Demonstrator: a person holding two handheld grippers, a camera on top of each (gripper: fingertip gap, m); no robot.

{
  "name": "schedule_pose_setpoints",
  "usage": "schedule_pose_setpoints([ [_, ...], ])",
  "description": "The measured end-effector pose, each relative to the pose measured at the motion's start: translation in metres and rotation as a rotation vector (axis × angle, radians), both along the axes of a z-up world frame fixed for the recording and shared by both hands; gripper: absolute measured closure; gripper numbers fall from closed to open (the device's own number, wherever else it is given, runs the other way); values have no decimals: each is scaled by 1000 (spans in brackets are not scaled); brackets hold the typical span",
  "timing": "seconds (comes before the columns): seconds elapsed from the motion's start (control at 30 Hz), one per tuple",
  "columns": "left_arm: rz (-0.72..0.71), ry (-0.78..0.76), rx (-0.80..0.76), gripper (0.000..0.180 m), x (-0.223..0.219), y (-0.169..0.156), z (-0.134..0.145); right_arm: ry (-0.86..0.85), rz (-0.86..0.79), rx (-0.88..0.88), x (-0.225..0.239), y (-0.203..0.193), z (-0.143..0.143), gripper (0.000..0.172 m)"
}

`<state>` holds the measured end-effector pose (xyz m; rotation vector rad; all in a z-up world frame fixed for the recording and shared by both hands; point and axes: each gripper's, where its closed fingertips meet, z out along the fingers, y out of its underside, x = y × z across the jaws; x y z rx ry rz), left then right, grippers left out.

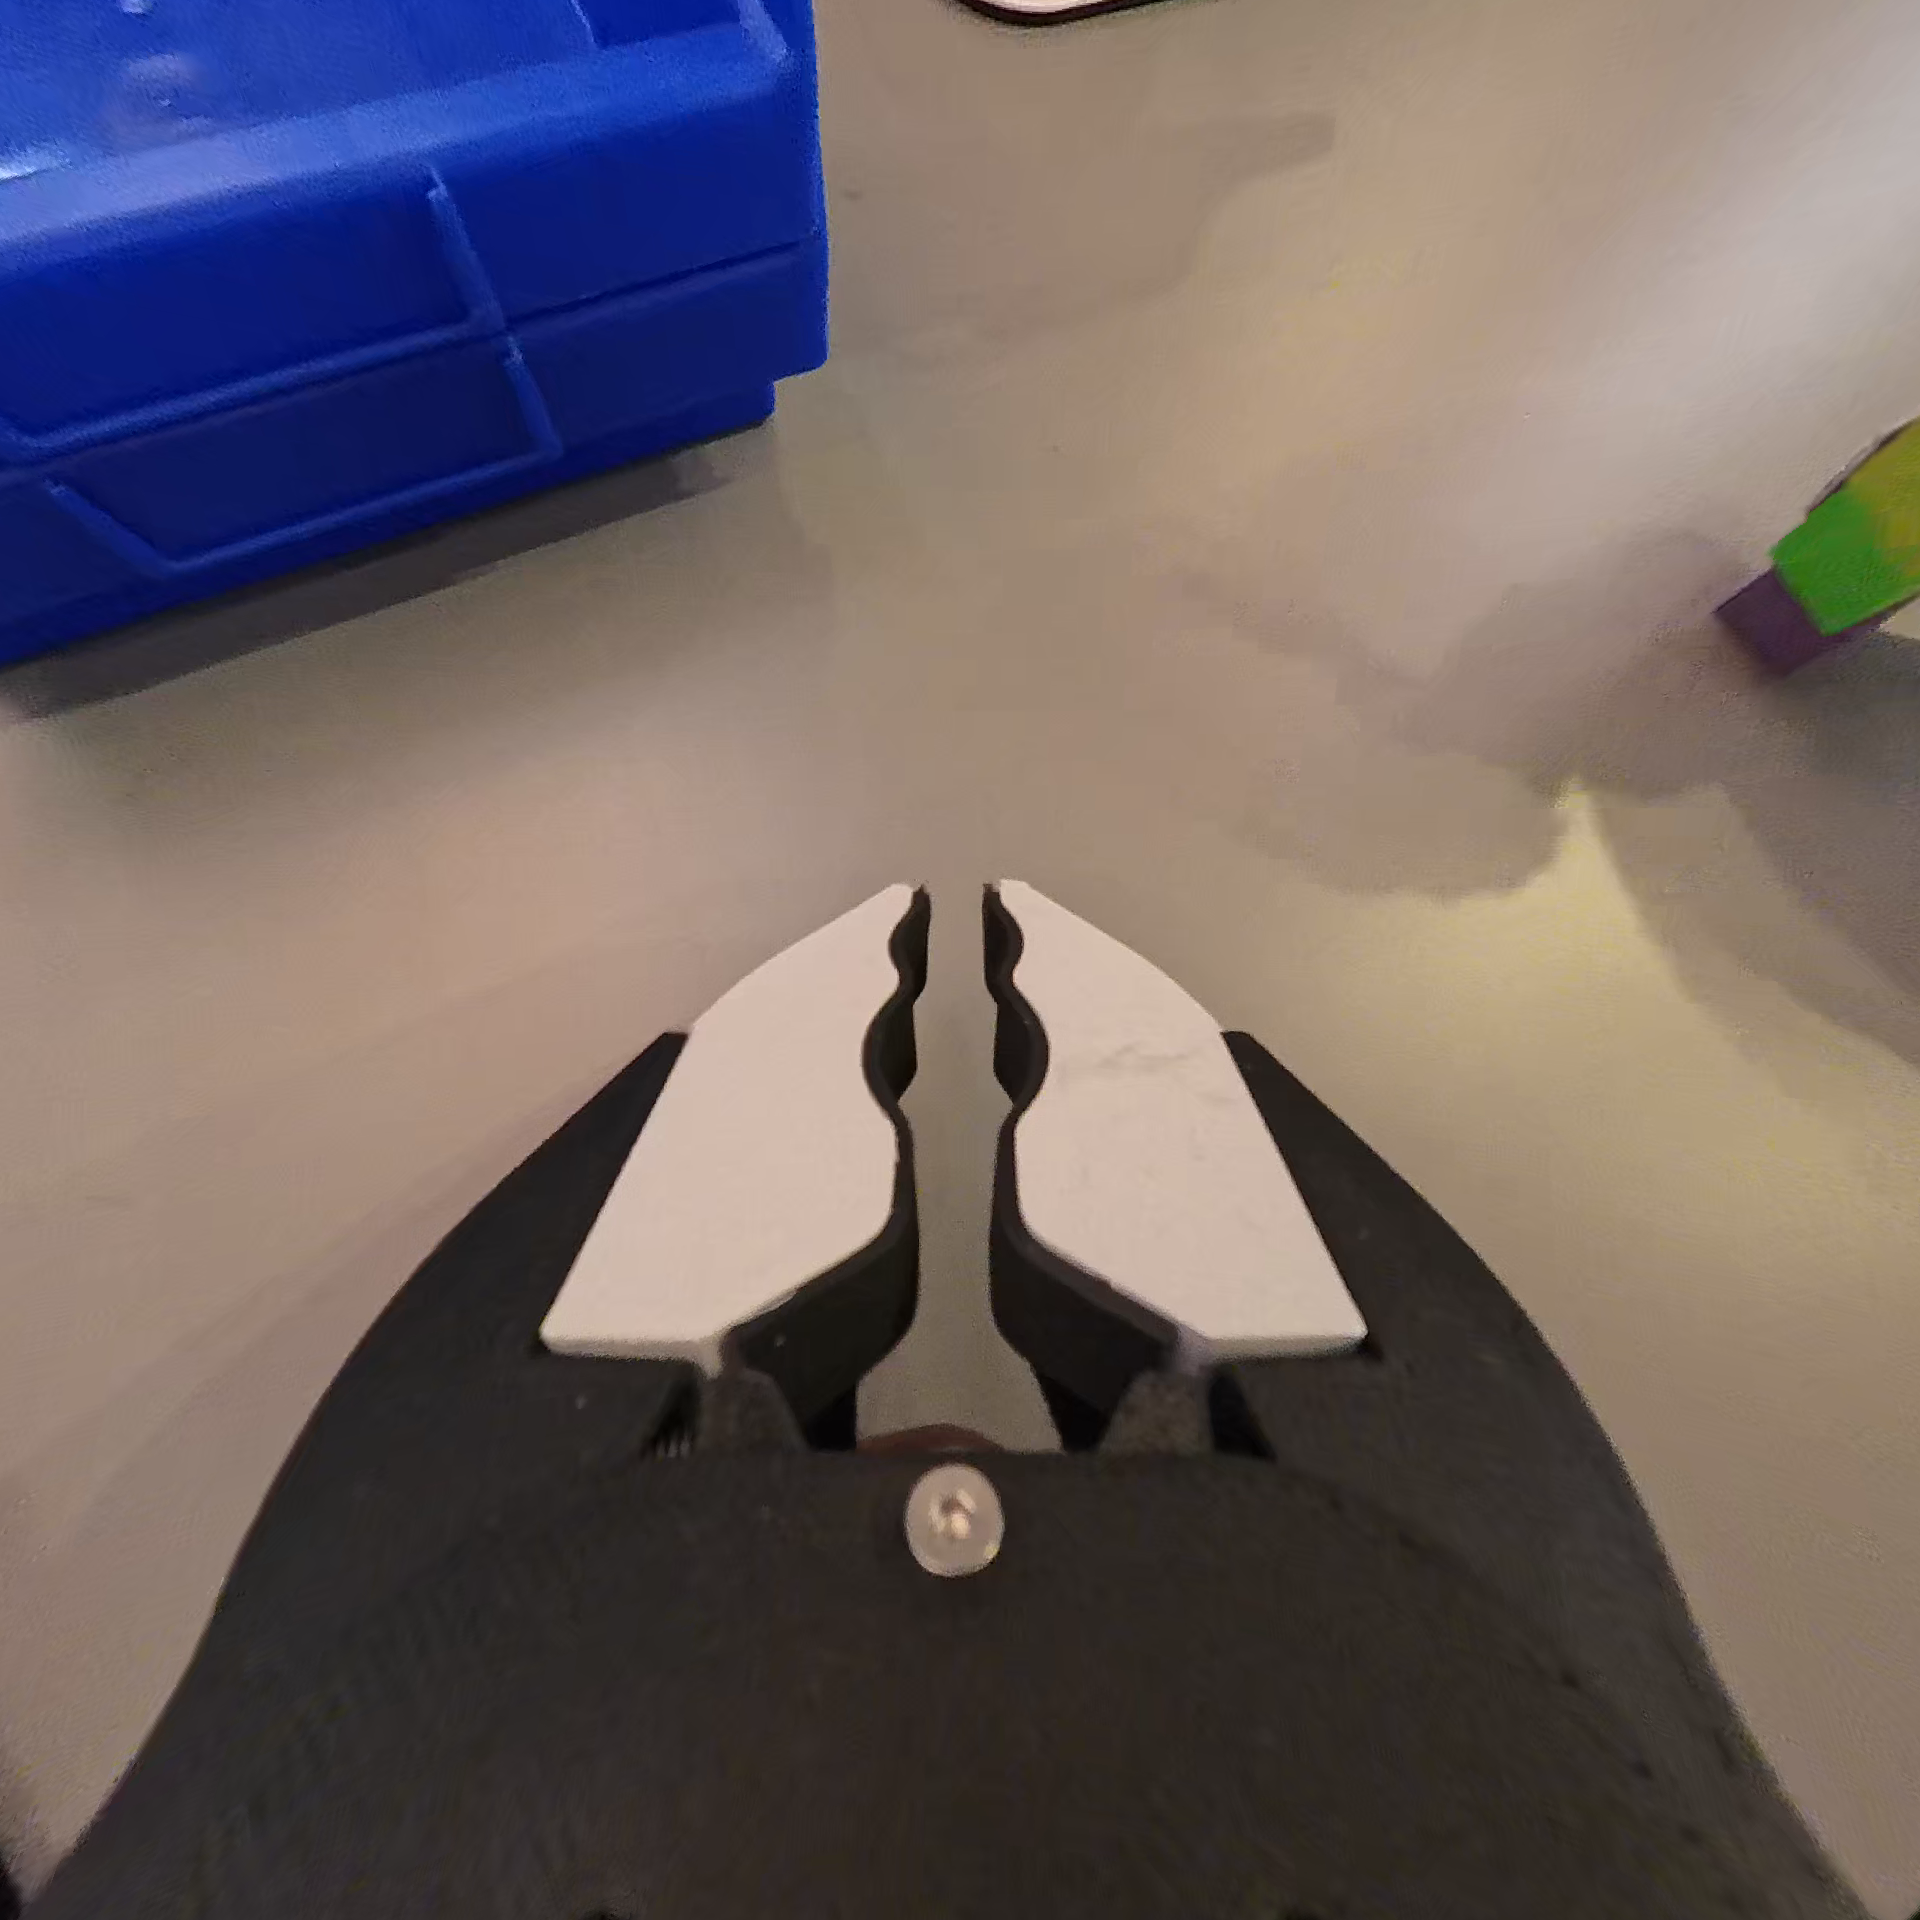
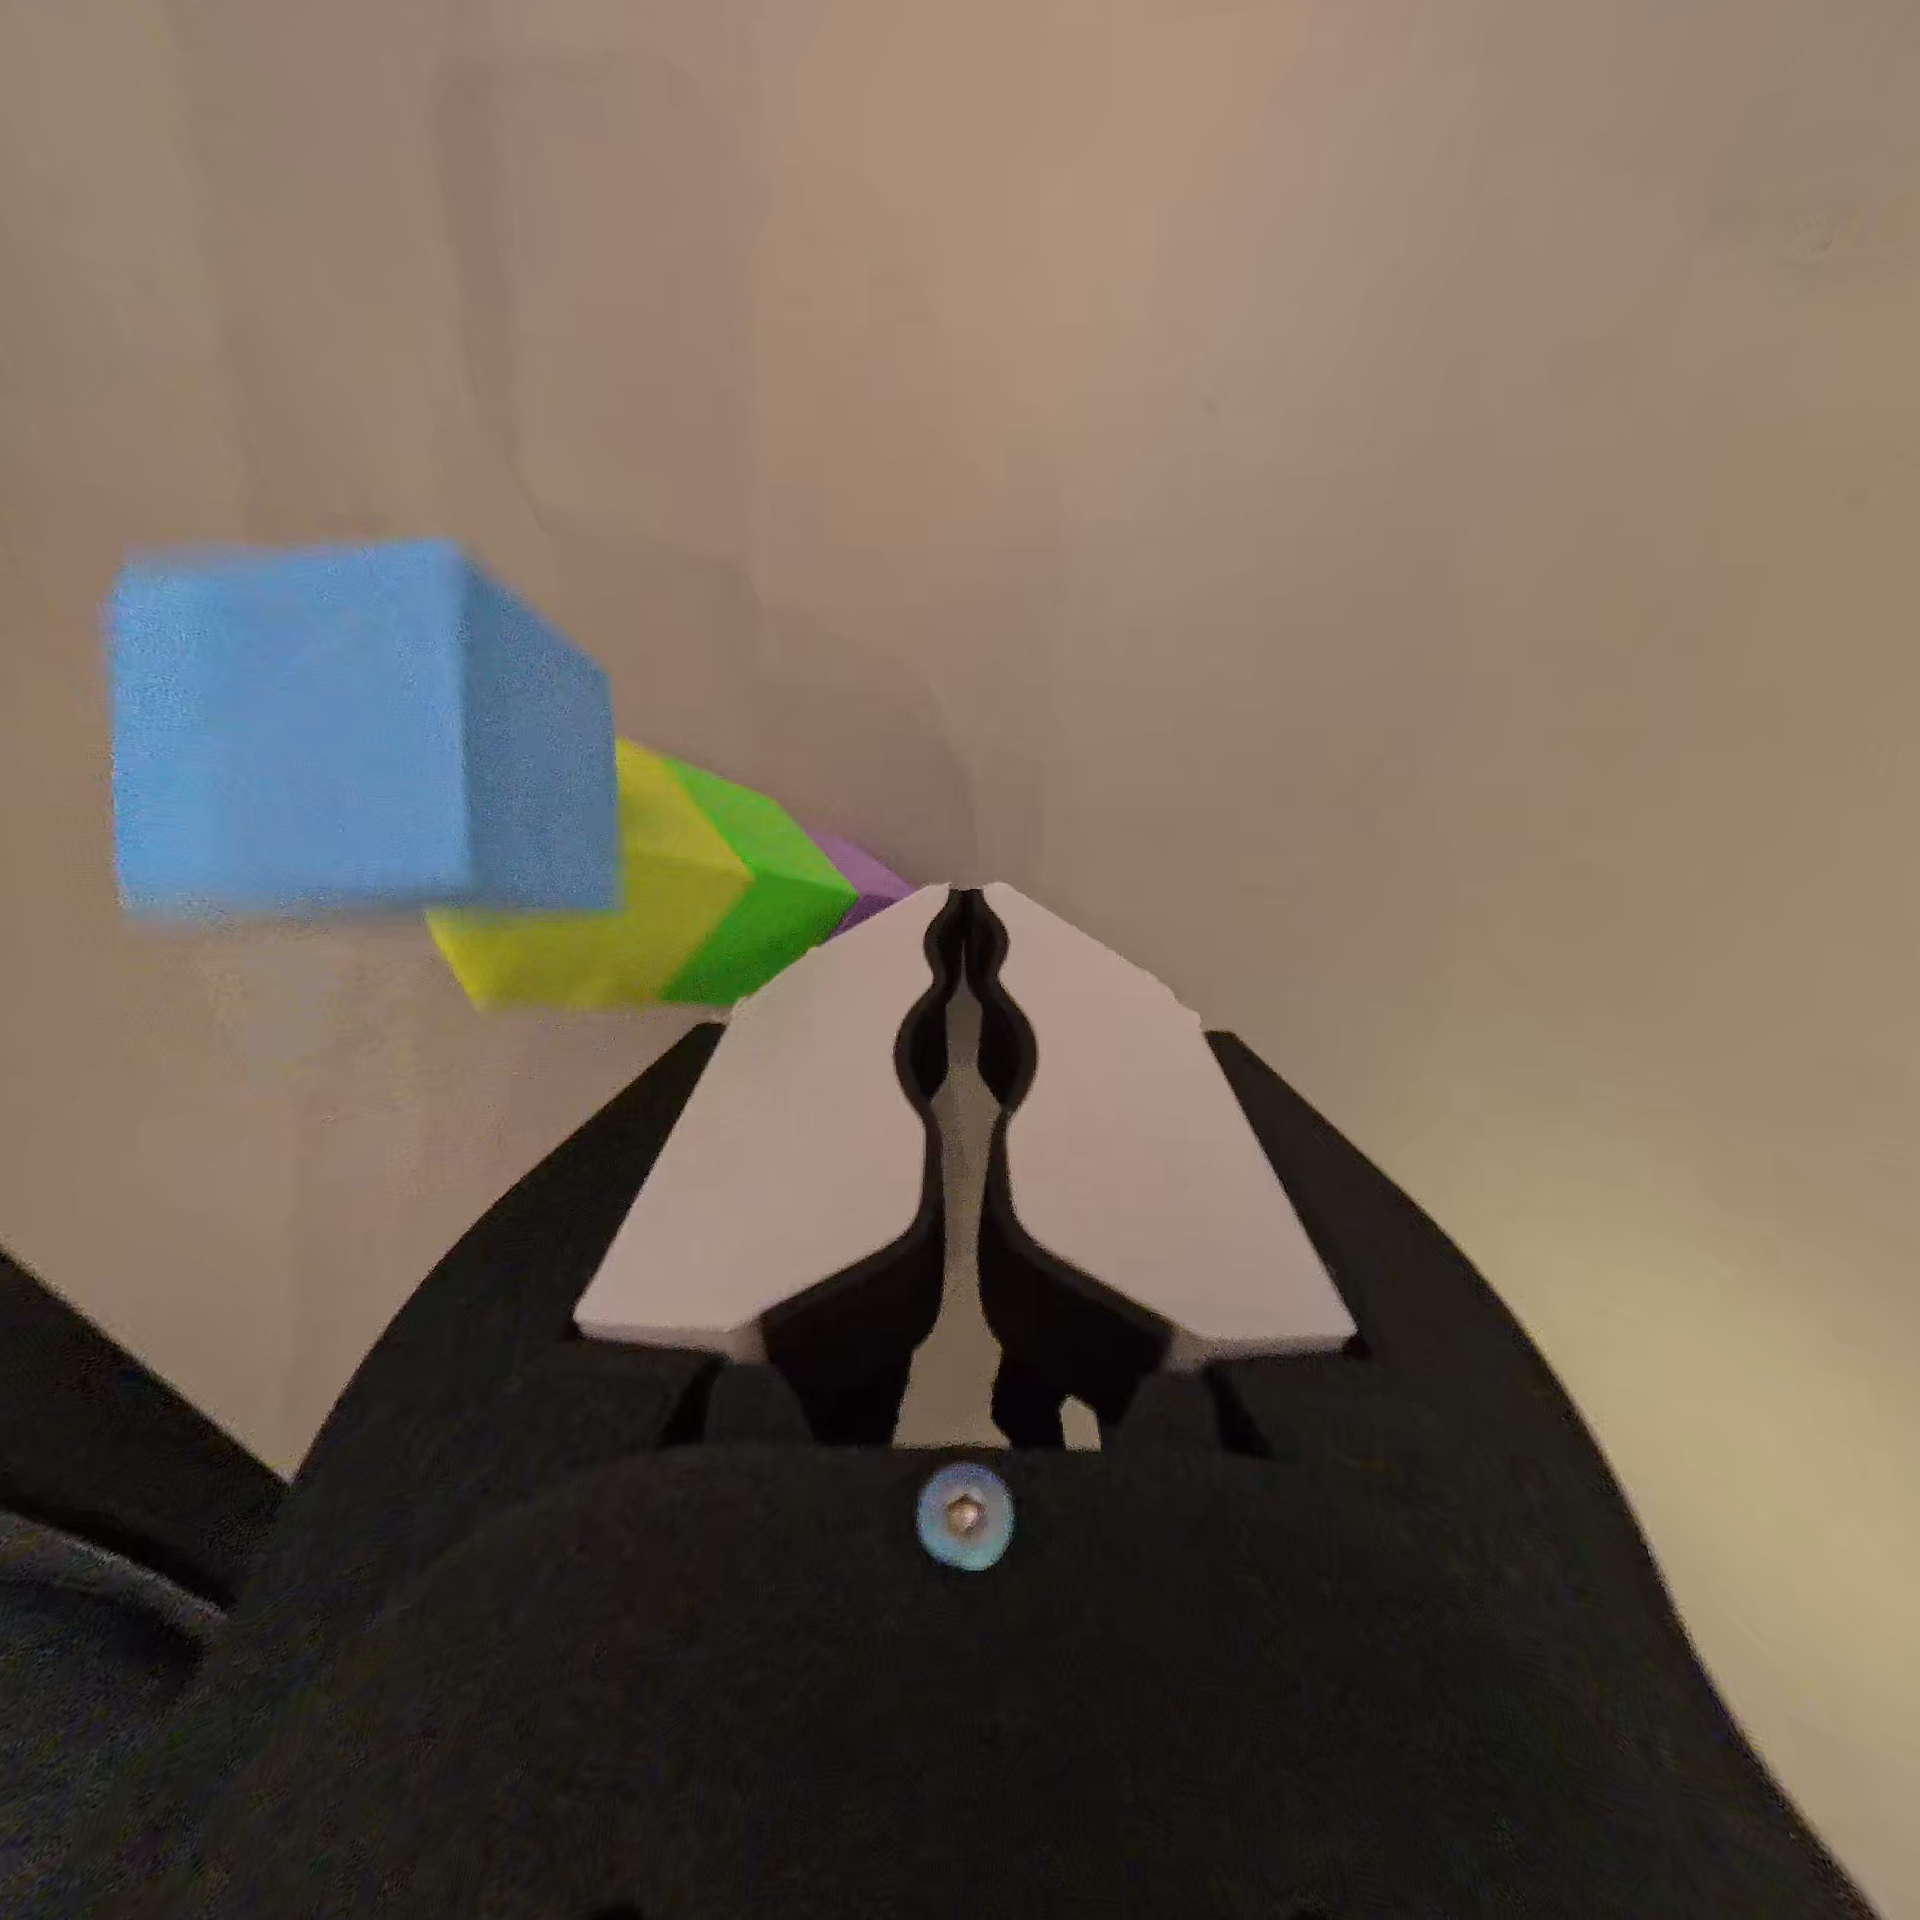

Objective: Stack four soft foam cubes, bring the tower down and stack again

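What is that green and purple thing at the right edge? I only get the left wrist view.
Observer: In the right wrist view it is a tower of soft foam cubes, seen from above: a purple foam cube at the bottom, a green foam cube on it, then a yellow foam cube.
Operator: Only three cubes?
Observer: No, a light blue foam cube sits on top, nearest that camera.
Operator: Is the other tool holding one?
Observer: No. The right tool has its fingertips together with nothing between them, just right of the tower's base.
Operator: Does it see my blue plastic bin?
Observer: No, only bare grey table around the tower.
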<state>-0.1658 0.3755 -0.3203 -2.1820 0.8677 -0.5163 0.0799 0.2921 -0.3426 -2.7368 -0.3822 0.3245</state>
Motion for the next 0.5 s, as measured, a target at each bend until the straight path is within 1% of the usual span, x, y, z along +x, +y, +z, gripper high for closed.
schedule_pose_setpoints([
  [0.1, 16, 19, 24, 169, -7, 3, 1, 30, 48, 50, -30, 12, 20, 172],
  [0.17, 36, 19, 43, 167, -15, 7, 4, 37, 63, 74, -33, 14, 32, 172],
  [0.23, 50, -3, 36, 167, -22, 9, 6, 29, 65, 100, -26, 14, 40, 172],
  [0.37, 86, -18, 10, 165, -35, 11, 0, 34, 95, 126, -14, 8, 44, 169],
  [0.5, 91, -6, -4, 165, -39, 9, -5, 54, 150, 159, -10, 2, 43, 159],
])
